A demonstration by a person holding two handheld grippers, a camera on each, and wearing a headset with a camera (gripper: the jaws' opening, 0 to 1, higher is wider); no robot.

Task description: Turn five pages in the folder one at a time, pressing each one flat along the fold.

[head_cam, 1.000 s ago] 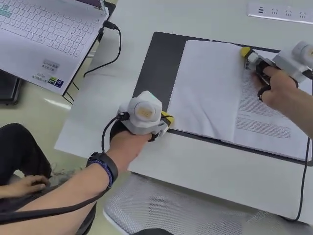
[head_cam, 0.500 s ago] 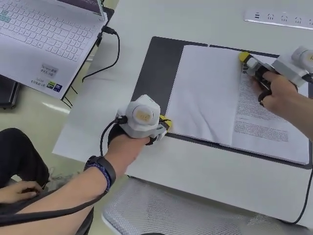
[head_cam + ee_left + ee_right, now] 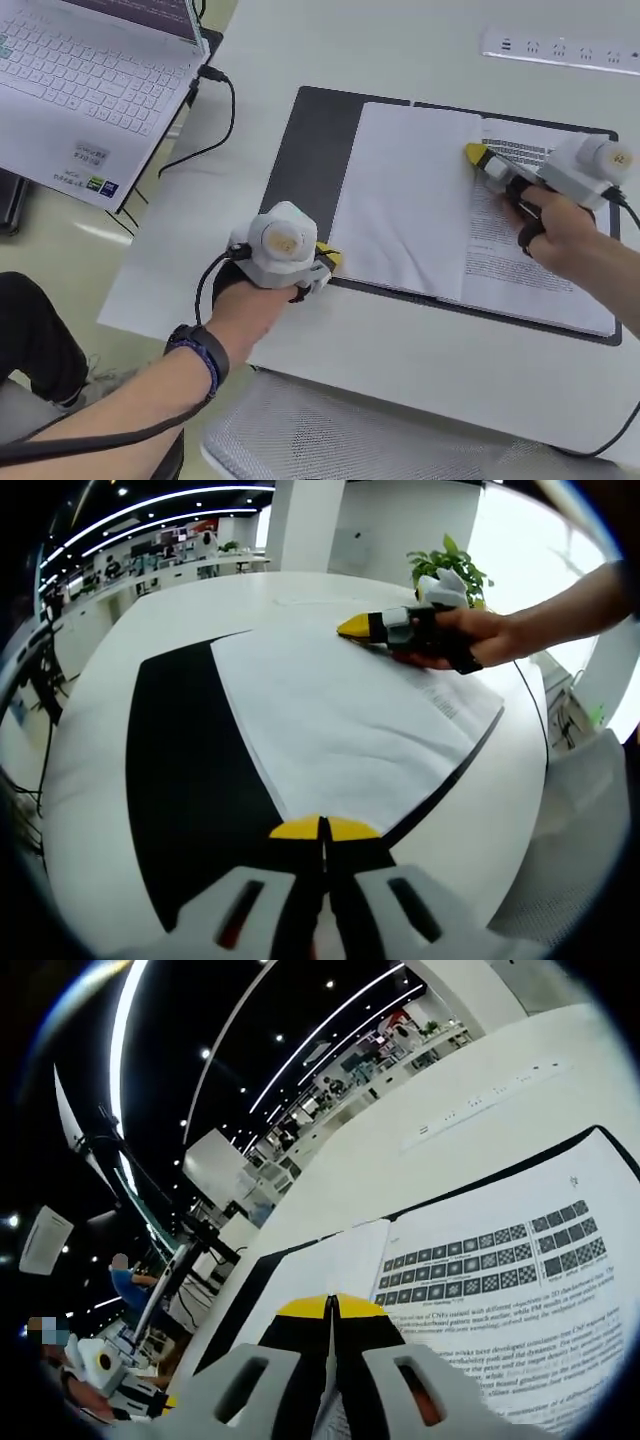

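Lying open, the black folder (image 3: 312, 150) shows a blank page (image 3: 400, 190) beside a printed page (image 3: 530, 292).

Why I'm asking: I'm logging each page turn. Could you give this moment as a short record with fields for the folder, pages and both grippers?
folder: flat black folder, open on the white table
left page: blank white sheet, lying flat
right page: printed sheet, lying flat
left gripper: jaws shut, at the blank sheet's near corner
right gripper: jaws shut, tips at the fold near the top
nearby: white laptop, white power strip
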